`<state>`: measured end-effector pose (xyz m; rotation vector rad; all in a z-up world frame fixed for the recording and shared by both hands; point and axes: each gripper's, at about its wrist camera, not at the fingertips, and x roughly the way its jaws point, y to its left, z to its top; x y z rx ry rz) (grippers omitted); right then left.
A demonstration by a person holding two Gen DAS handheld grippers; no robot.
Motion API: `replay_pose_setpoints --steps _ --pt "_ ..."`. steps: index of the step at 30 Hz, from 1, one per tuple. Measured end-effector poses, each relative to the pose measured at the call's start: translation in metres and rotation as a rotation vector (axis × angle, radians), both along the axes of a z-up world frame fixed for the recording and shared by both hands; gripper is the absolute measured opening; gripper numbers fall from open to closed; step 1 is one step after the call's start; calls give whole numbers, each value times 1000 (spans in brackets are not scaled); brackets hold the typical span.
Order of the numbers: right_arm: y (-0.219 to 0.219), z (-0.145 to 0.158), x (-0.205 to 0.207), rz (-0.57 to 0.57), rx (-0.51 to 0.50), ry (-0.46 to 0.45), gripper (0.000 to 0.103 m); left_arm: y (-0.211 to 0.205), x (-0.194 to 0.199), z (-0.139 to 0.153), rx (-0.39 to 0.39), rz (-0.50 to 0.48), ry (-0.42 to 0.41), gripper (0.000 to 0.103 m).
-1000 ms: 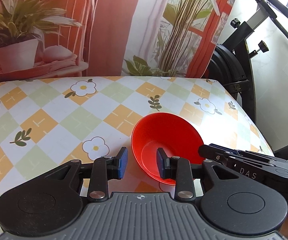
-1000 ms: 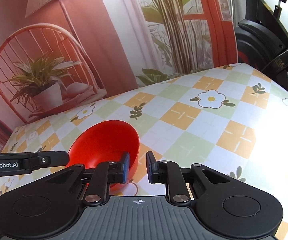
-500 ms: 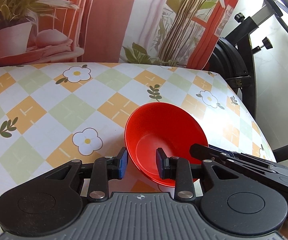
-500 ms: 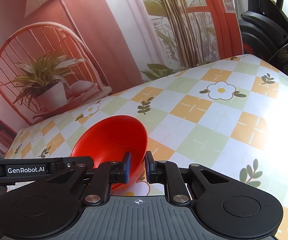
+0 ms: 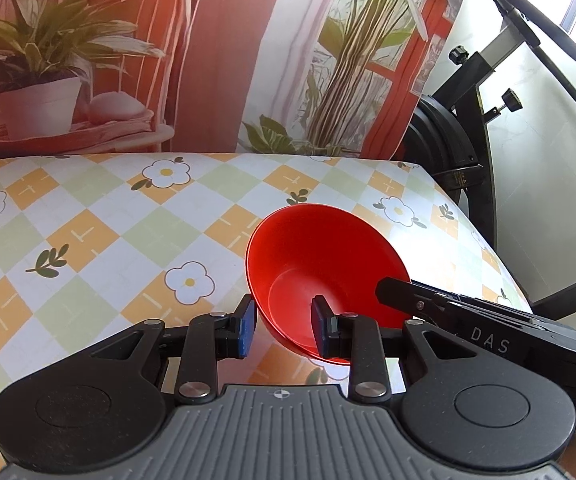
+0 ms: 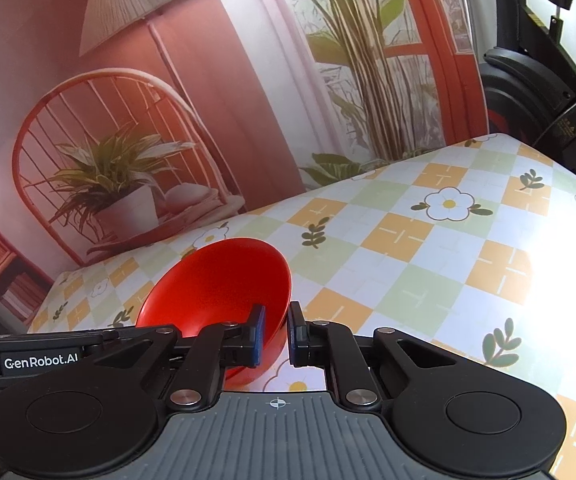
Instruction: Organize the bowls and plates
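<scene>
A red bowl hangs tilted just above the flowered table, its opening turned toward the left wrist view. My left gripper is shut on the bowl's near wall, with one pad outside and one inside. My right gripper is shut on the rim of the red bowl at the opposite side. In the left wrist view, the right gripper's fingers reach the rim from the right. No plates or other bowls are in view.
The checked tablecloth stretches out ahead of both grippers. A printed backdrop of plants and a chair stands along the table's far edge. A black exercise bike stands beyond the table's right corner.
The right gripper's fingers have narrowed onto the bowl's rim. The bowl has tipped and shifted slightly left between the left fingers. The left gripper's gap looks the same.
</scene>
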<state>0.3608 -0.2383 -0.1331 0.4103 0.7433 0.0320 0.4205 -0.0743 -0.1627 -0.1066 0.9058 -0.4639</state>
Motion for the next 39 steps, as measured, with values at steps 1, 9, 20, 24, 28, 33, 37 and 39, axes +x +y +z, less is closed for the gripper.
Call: replay_pose_setpoints --steps 1,9,20,24,28,33,37,39 --pt "3 3 -3 0 -3 -6 11 2 -3 2 -1 2 -6 31" --pt "21 21 -25 3 12 -44 11 18 -31 23 0 21 -55 31" --pt "40 39 -55 -20 49 -81 11 42 -62 43 -50 66 -70 31" --pt "45 39 -65 -33 64 -78 11 47 -70 45 -57 68 -71 31" --pt "50 40 -74 -40 58 -75 11 49 -79 47 -47 57 -81 31" --pt "55 43 -85 -40 48 -81 11 55 -87 47 -61 44 -82 31" --pt "57 45 -91 -44 53 -81 11 60 -93 47 -76 43 -85 31" --pt "59 47 -94 -44 52 -86 11 62 -96 47 -85 48 -83 31"
